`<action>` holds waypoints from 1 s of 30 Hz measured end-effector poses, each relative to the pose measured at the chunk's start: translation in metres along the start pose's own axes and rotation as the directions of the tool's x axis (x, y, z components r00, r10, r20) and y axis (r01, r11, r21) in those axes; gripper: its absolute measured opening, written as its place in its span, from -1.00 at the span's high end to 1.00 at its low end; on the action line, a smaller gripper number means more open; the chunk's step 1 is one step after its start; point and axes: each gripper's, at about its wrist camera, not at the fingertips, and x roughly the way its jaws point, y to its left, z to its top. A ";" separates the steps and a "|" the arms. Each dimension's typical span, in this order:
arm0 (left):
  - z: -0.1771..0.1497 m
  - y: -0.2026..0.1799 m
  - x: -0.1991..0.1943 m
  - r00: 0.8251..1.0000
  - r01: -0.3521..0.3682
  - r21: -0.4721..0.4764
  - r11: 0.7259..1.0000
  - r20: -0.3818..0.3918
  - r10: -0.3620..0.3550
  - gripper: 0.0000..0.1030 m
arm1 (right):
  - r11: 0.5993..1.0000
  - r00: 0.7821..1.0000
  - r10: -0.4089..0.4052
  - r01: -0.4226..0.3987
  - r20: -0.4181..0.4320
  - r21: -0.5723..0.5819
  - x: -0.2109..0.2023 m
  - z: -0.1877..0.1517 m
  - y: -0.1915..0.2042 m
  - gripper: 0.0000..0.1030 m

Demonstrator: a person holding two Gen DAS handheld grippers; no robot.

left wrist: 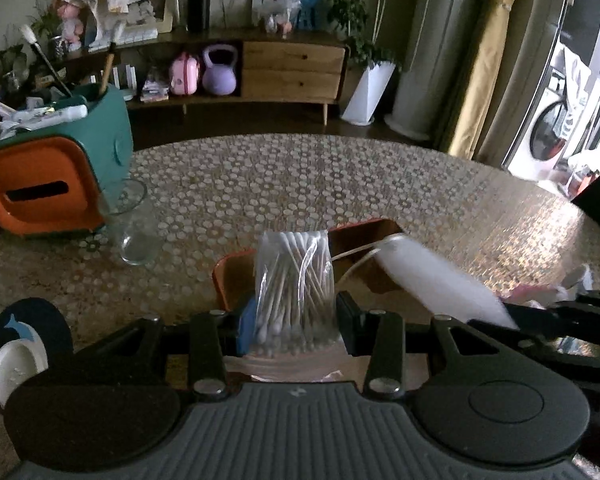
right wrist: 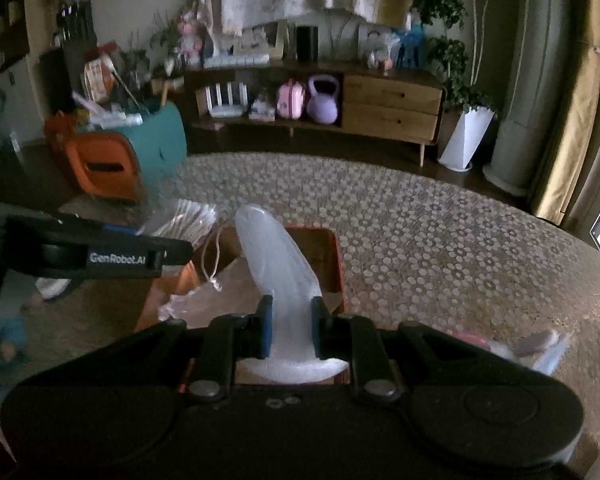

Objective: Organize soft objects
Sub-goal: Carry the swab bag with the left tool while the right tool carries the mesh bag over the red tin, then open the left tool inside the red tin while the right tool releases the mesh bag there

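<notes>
My left gripper (left wrist: 294, 318) is shut on a clear bag of cotton swabs (left wrist: 294, 284) and holds it upright above an orange box (left wrist: 364, 240) on the patterned table. My right gripper (right wrist: 290, 330) is shut on a soft white foam sheet (right wrist: 278, 260) and holds it over the same orange box (right wrist: 334, 256). The foam sheet also shows in the left wrist view (left wrist: 440, 280), coming in from the right. The bag of swabs also shows in the right wrist view (right wrist: 188, 220) at the left gripper's tip. A clear bag with a string (right wrist: 208, 292) lies in the box.
A teal and orange organizer (left wrist: 56, 172) with tools stands at the table's left. A clear glass (left wrist: 134, 224) stands beside it. A dark coaster and a white dish (left wrist: 18, 356) lie at the near left. Small soft items (right wrist: 540, 344) lie to the right.
</notes>
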 end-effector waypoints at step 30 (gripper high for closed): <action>-0.016 -0.020 0.077 0.987 0.000 0.121 0.993 -0.160 0.020 0.16 | 0.985 0.991 -0.005 -0.018 -0.134 -0.171 0.072 -0.023 0.010 0.46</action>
